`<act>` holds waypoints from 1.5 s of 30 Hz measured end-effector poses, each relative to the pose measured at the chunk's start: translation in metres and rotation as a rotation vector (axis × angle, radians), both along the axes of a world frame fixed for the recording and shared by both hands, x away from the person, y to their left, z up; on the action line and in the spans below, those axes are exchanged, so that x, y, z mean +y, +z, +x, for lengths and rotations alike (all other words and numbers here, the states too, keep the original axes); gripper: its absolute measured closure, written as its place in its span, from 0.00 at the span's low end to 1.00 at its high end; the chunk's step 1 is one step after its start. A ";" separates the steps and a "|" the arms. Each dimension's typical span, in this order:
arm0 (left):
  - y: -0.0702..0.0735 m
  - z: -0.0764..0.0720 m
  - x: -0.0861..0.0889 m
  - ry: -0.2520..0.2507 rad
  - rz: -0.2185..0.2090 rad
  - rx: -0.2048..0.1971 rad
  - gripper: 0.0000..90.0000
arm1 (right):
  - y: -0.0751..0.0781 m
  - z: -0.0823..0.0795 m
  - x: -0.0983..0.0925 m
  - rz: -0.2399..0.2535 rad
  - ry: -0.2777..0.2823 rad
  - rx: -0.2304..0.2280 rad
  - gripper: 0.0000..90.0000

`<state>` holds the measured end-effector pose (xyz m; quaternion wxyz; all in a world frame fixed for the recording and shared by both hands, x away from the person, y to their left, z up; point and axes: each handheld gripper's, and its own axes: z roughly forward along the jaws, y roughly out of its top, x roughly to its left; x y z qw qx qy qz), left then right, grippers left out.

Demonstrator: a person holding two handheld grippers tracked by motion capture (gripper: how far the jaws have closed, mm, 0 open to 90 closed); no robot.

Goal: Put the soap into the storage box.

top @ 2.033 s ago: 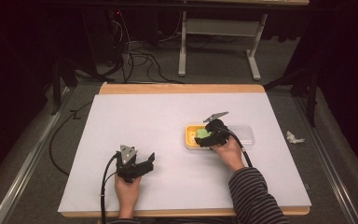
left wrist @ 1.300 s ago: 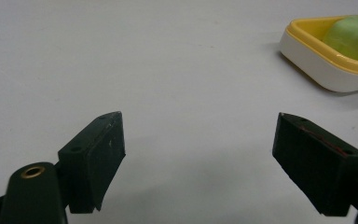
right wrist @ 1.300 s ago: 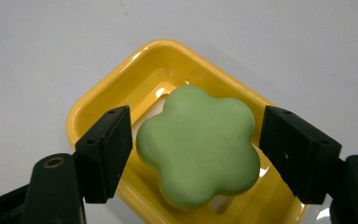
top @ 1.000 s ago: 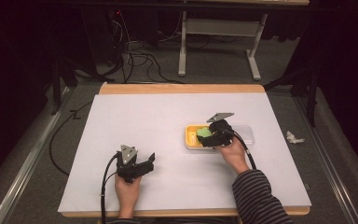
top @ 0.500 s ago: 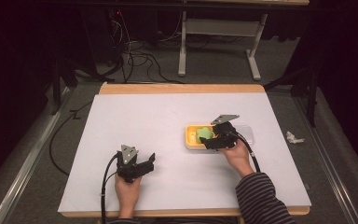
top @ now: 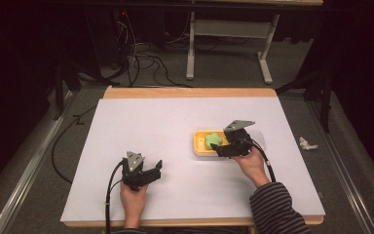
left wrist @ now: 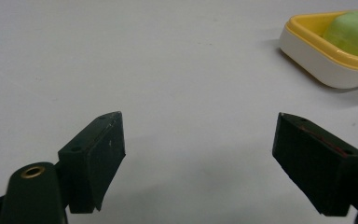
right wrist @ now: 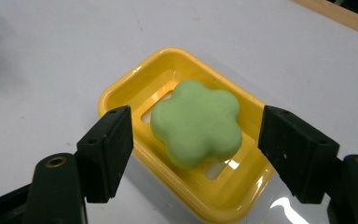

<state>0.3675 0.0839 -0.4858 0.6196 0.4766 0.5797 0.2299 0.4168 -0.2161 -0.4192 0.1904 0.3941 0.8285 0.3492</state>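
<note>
Green flower-shaped soap lying in the yellow soap dish on the white table, right of centre. Right gripper poised just short of the dish, jaws spread wide to either side of the soap and gripping nothing — likely lined up for a grasp, or just after a release. Left gripper parked near the table's front edge, well apart from the dish, jaws wide open and empty — probably idle. Flower outline and slotted dish floor plain from the right gripper view; from the high view, just a green blob.
</note>
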 end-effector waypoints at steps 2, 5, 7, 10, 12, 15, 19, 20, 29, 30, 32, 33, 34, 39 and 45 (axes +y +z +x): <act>0.000 0.000 0.000 0.001 0.001 0.001 0.19 | 0.002 -0.002 -0.002 0.001 0.002 0.001 0.30; 0.000 0.000 0.000 0.001 0.001 0.001 0.19 | 0.003 -0.005 -0.001 0.004 0.006 -0.009 0.30; 0.000 0.000 0.000 0.000 0.003 0.003 0.19 | 0.004 -0.008 -0.001 -0.004 0.014 -0.017 0.30; 0.000 0.000 0.000 -0.001 0.002 0.002 0.19 | 0.004 -0.010 -0.001 0.002 0.016 -0.022 0.30; 0.000 0.000 0.000 -0.002 0.004 0.003 0.19 | 0.004 -0.012 -0.002 0.004 0.017 -0.019 0.30; 0.000 0.000 0.000 0.000 0.002 0.001 0.19 | 0.003 -0.014 -0.004 0.009 0.017 -0.020 0.30; 0.000 0.000 0.000 -0.001 0.005 0.004 0.19 | 0.004 -0.018 -0.006 0.015 0.019 -0.024 0.30; 0.000 0.000 0.000 0.002 0.001 0.002 0.19 | 0.004 -0.019 -0.007 0.014 0.022 -0.025 0.30; 0.000 0.000 0.000 -0.001 0.003 0.003 0.19 | 0.006 -0.027 -0.012 0.025 0.021 -0.042 0.30; 0.000 0.000 -0.001 -0.003 0.008 0.003 0.19 | 0.007 -0.028 -0.012 0.026 0.021 -0.044 0.30; 0.000 0.000 -0.001 -0.004 0.015 0.006 0.19 | 0.007 -0.030 -0.013 0.034 0.019 -0.047 0.30; -0.001 0.000 -0.001 -0.002 0.017 0.005 0.19 | 0.007 -0.030 -0.013 0.036 0.021 -0.051 0.30; 0.000 0.000 -0.001 -0.001 0.015 0.005 0.19 | 0.007 -0.032 -0.014 0.040 0.021 -0.050 0.30; 0.000 0.000 -0.001 -0.001 0.013 0.005 0.19 | 0.007 -0.036 -0.016 0.043 0.024 -0.051 0.30; -0.001 0.000 -0.001 -0.003 0.018 0.006 0.19 | 0.005 -0.042 -0.019 0.046 0.025 -0.056 0.30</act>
